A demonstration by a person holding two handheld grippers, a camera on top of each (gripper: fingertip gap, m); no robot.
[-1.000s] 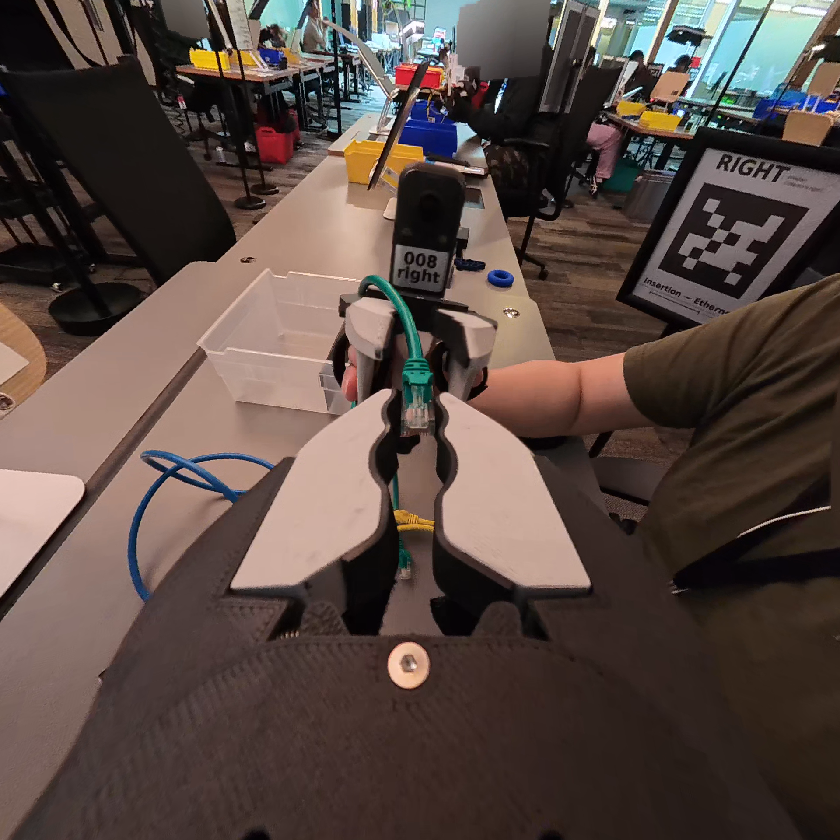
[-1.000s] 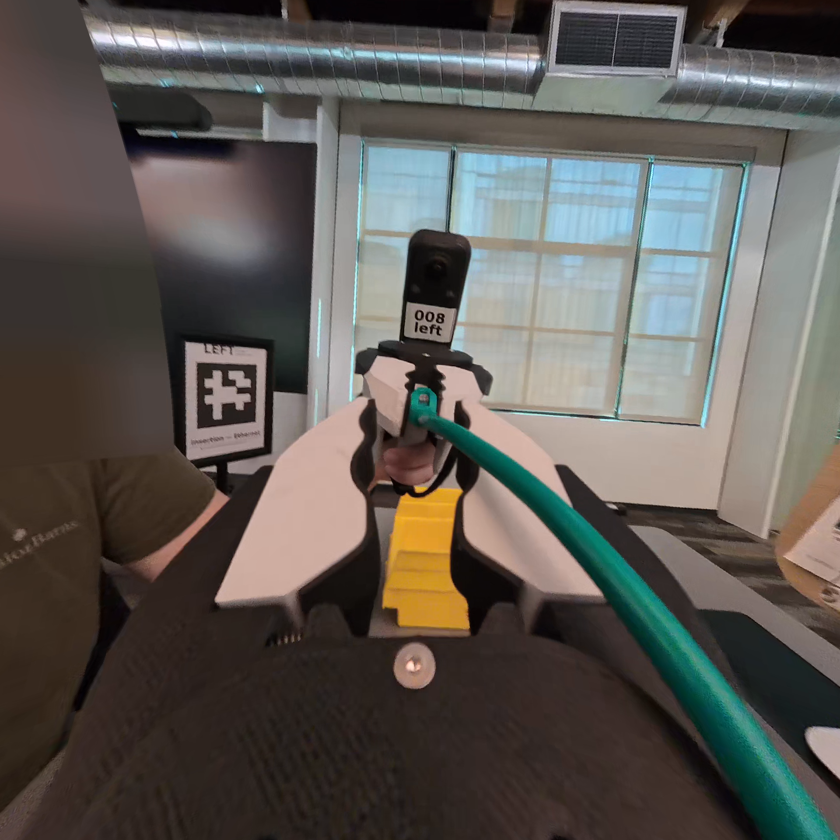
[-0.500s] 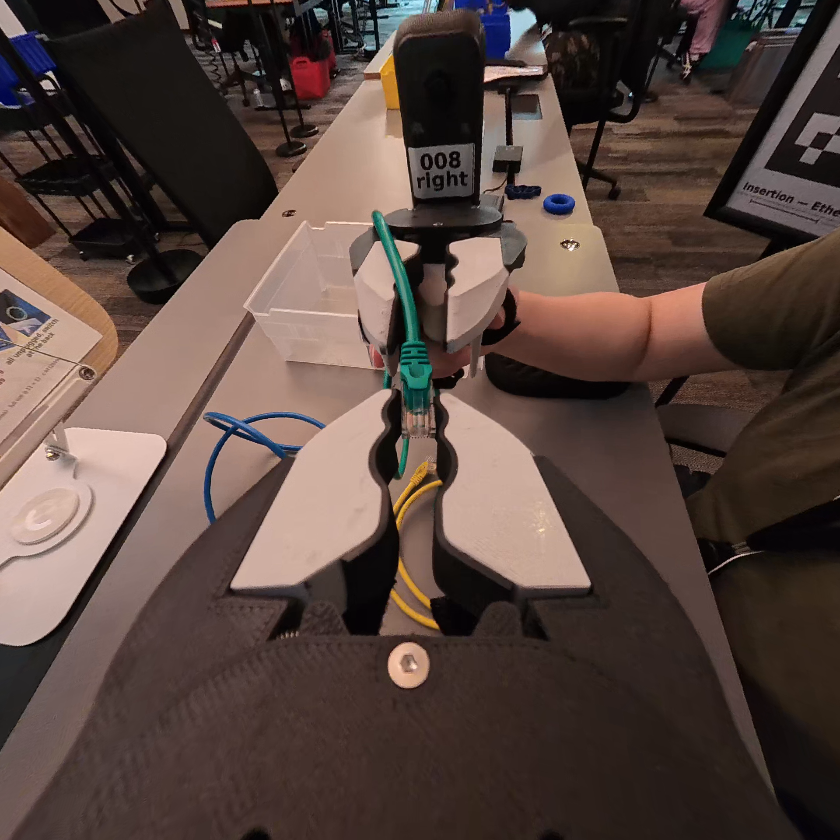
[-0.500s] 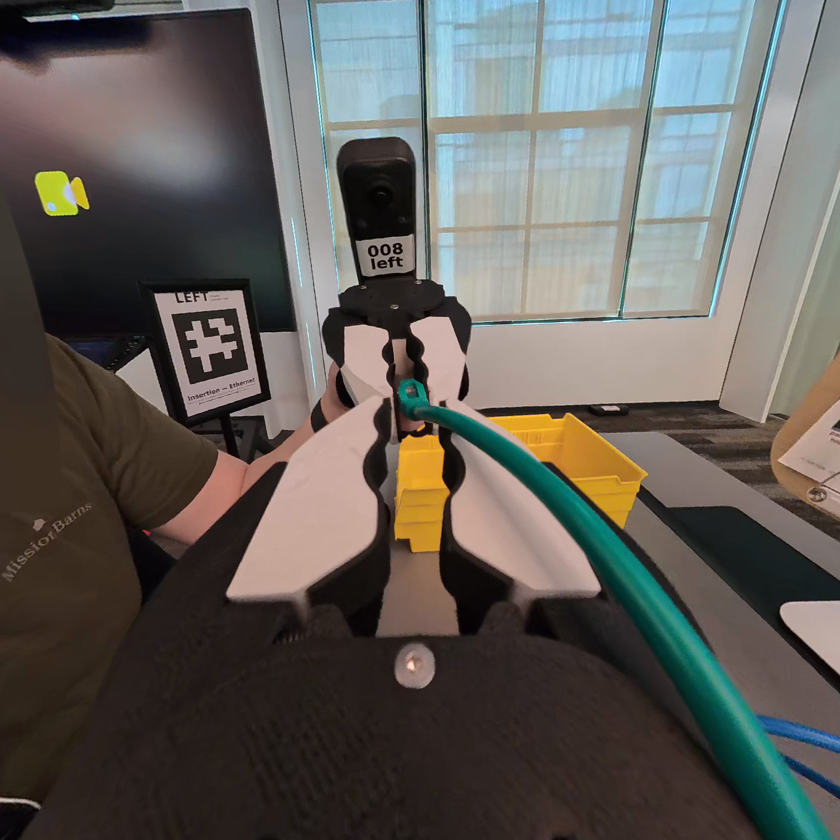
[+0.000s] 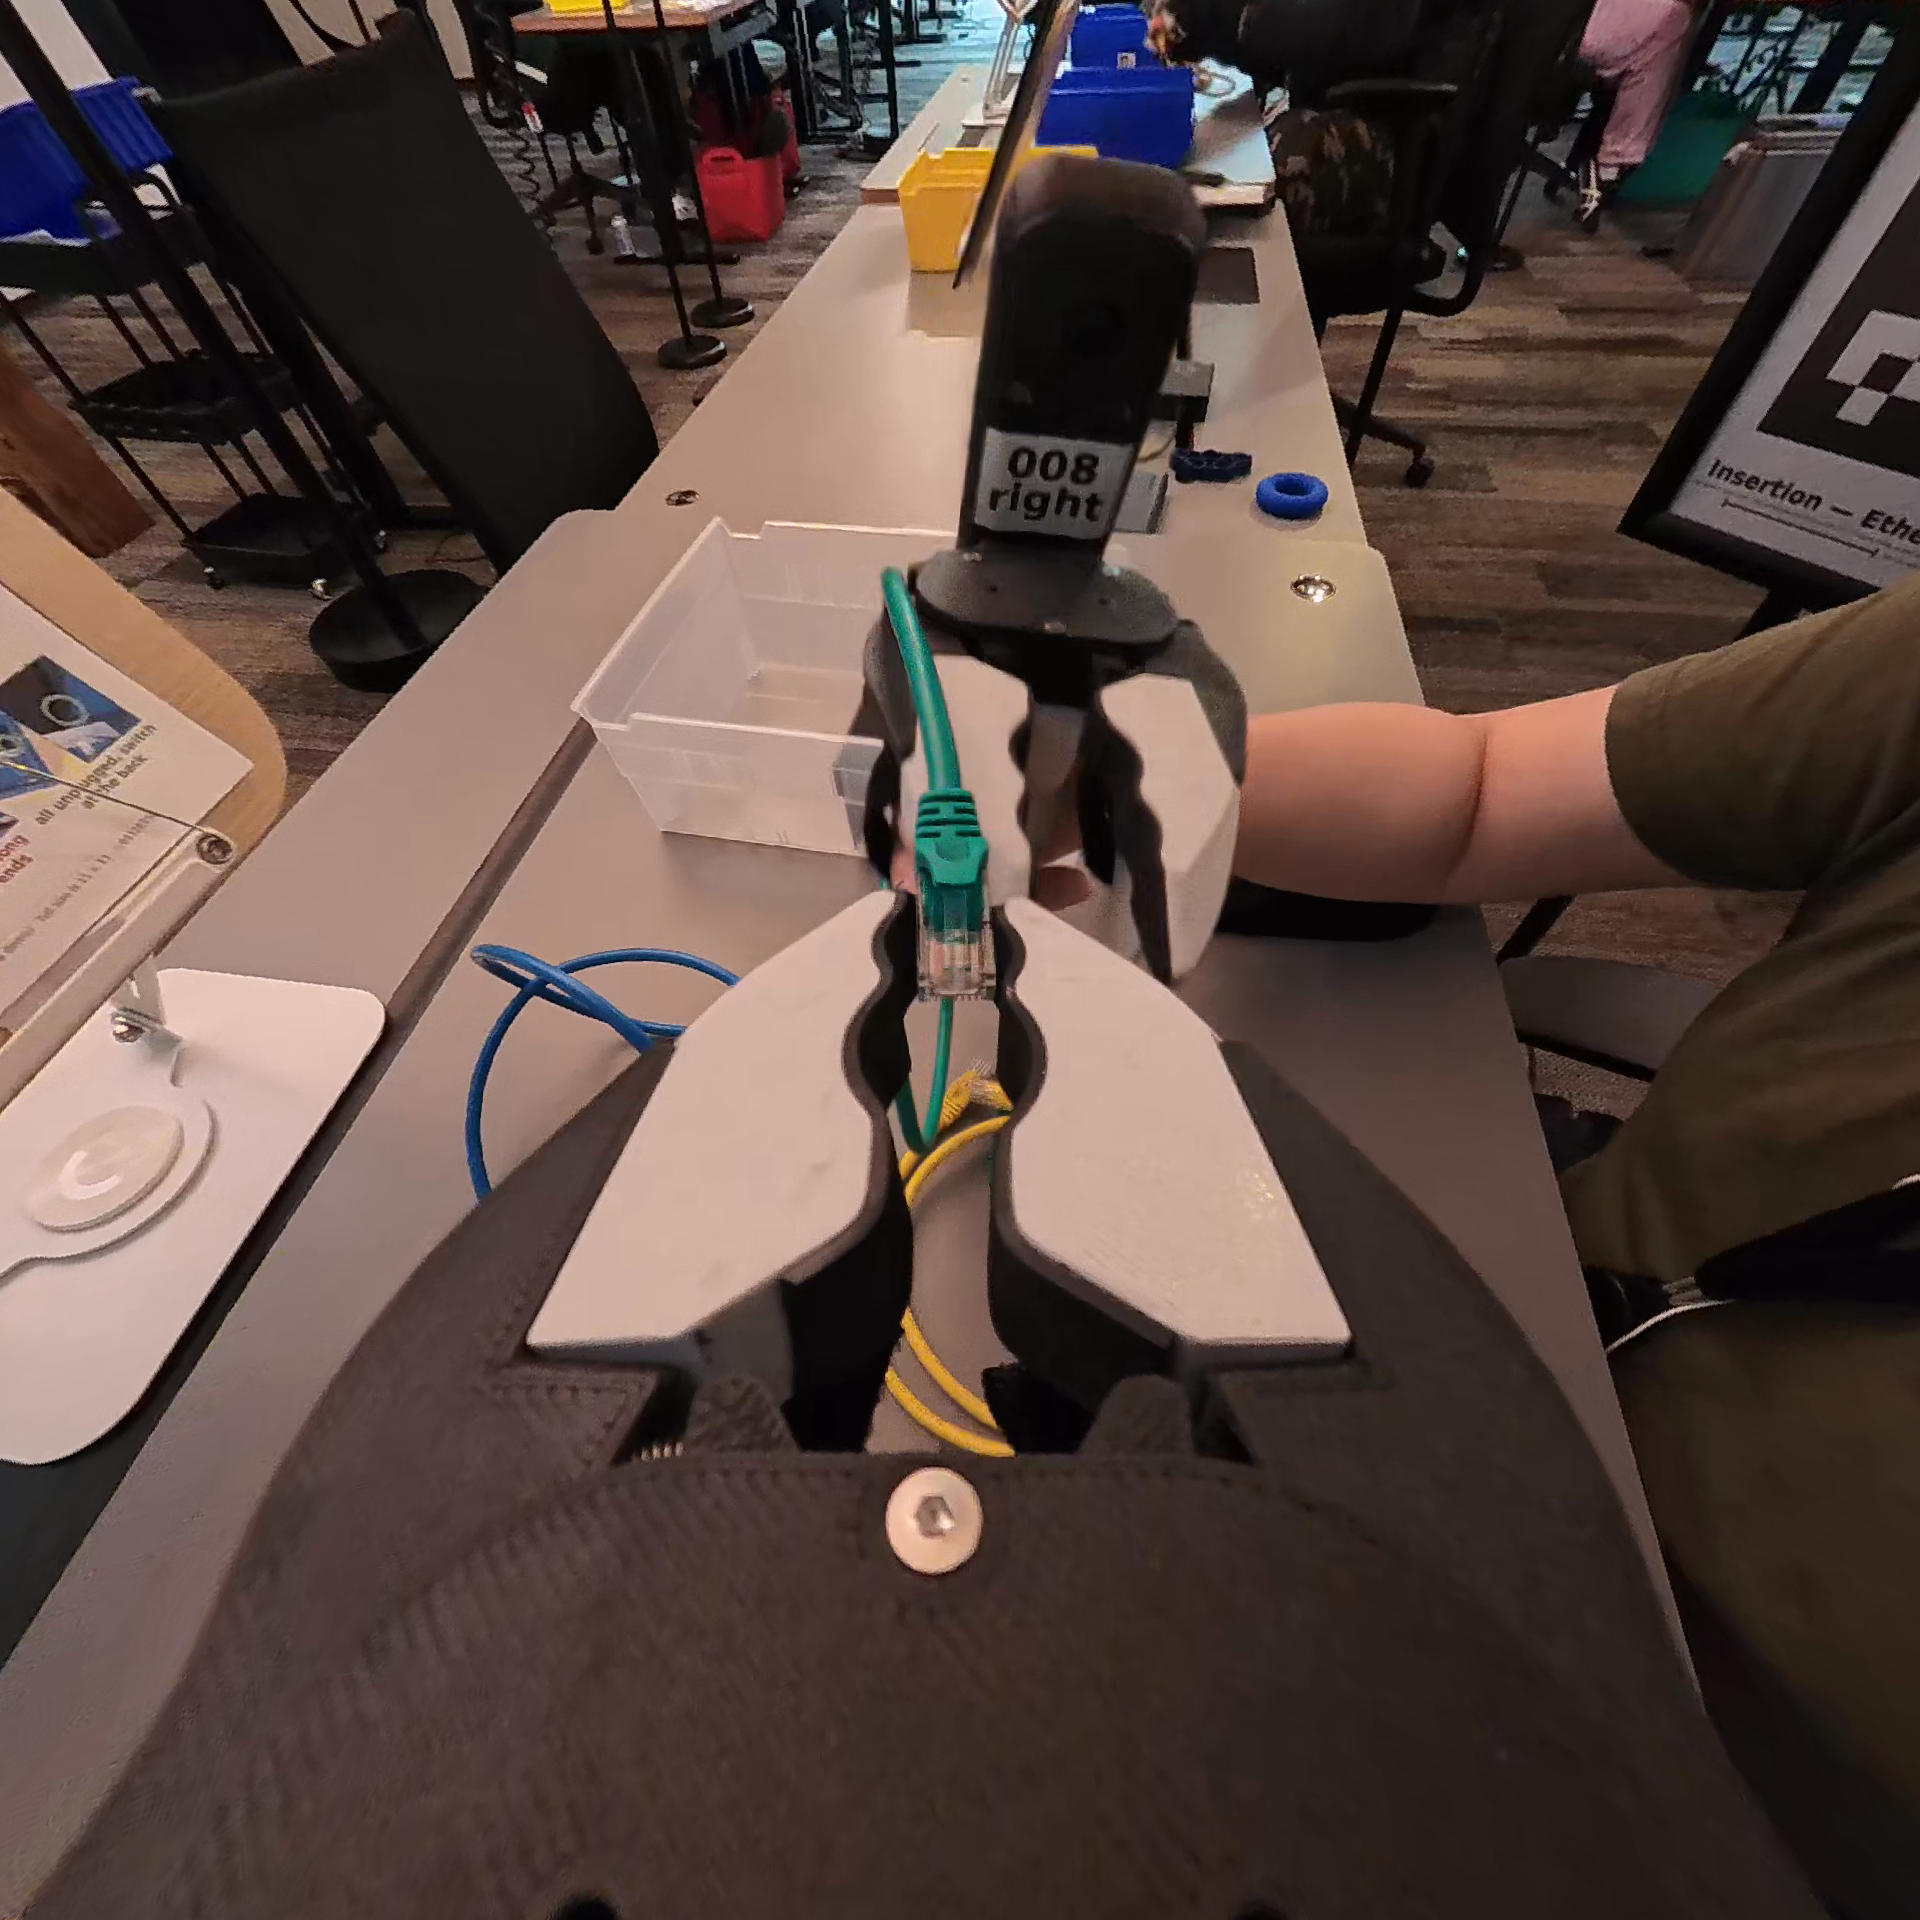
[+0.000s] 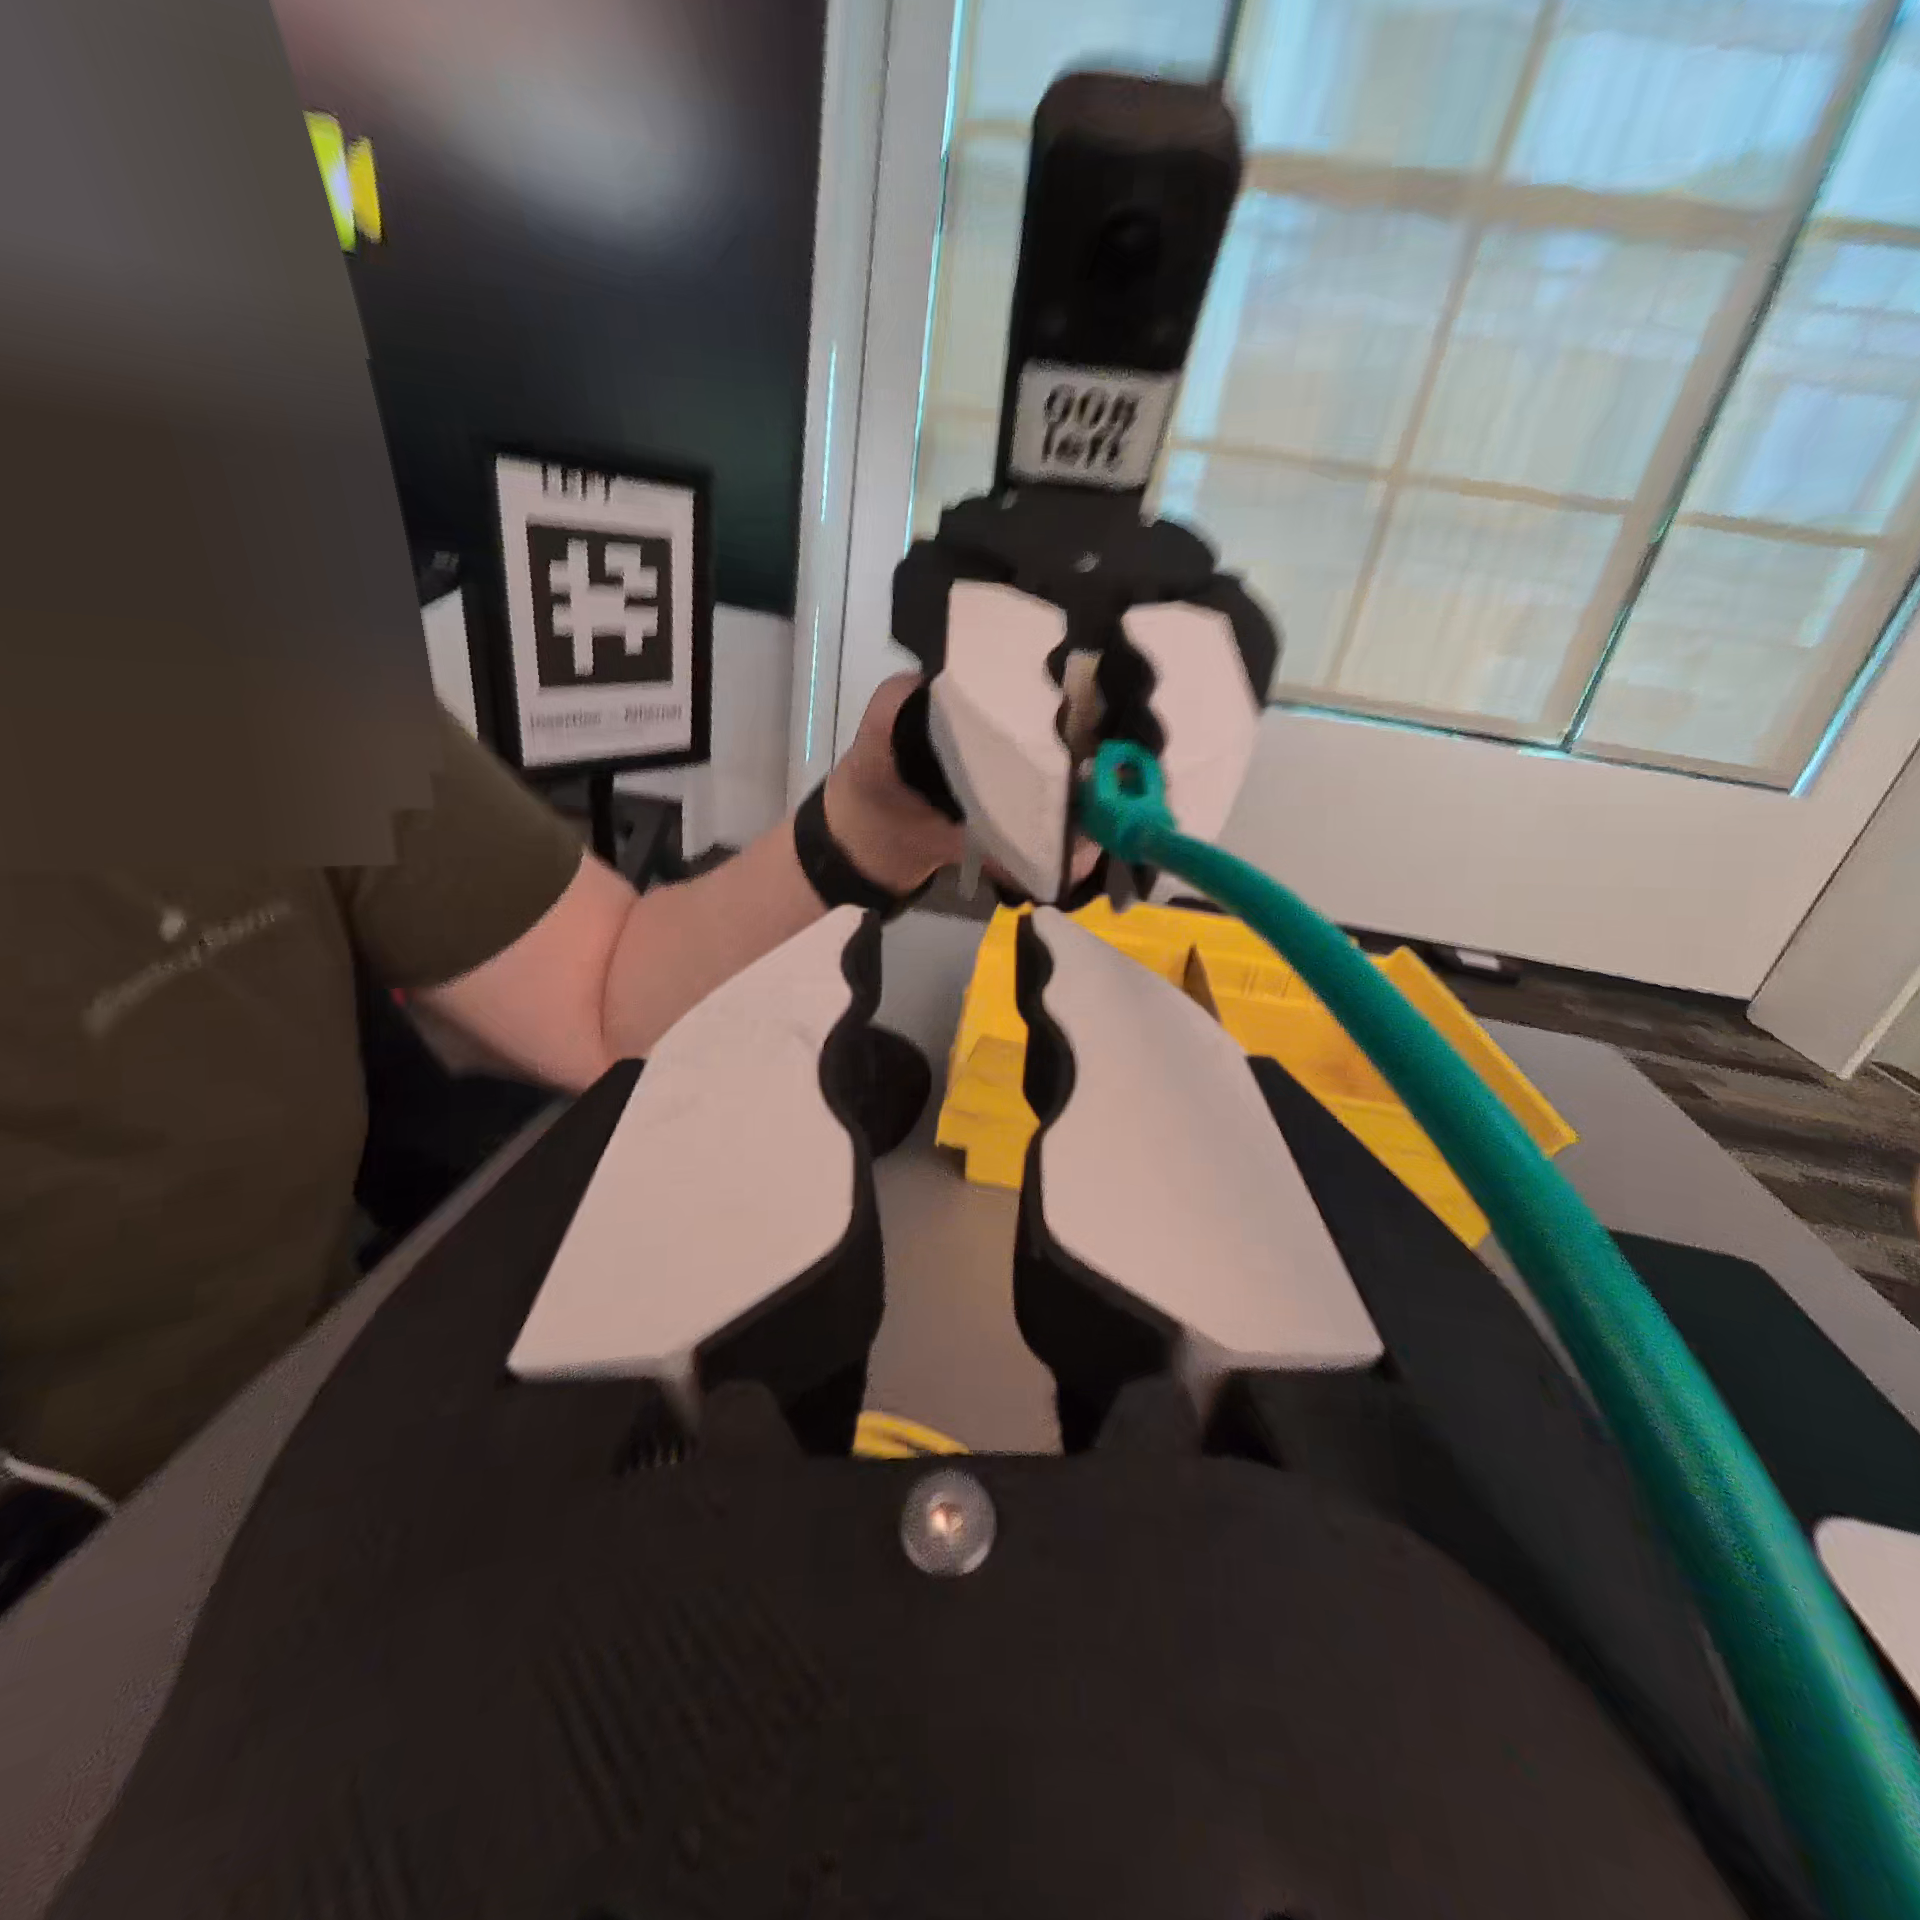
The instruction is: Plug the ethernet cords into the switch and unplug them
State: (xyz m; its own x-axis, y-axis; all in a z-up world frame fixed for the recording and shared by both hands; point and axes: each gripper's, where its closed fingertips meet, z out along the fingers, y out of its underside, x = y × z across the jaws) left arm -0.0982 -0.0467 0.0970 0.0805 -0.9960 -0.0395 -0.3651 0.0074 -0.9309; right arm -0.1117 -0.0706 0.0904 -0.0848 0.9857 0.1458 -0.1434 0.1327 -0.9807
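My left gripper [image 5: 951, 914] is shut on the clear plug of the green ethernet cord [image 5: 951, 935] and holds it upright above the grey table [image 5: 727, 395]. The cord [image 6: 1455, 1143] runs from that plug over the right side of my right gripper [image 6: 945, 920] and off the lower right of its view. The right gripper faces the left one [image 6: 1091, 873], a little short of it. Its jaws stand slightly apart with nothing between them. A yellow cord [image 5: 935, 1153] and a blue cord [image 5: 499, 1039] lie on the table below. No switch is in view.
A clear plastic bin [image 5: 748, 727] stands on the table behind the grippers, and a yellow bin [image 6: 1351, 1039] stands at the other end. A white stand base [image 5: 156, 1143] sits at the left edge. Framed marker signs [image 5: 1818, 364] [image 6: 608, 613] stand beside the person's arms. The grippers are tip to tip, or close to it.
Both grippers have tilted down toward the table. The right gripper has drawn back and sideways from the plug. The left gripper keeps hold of the green plug.
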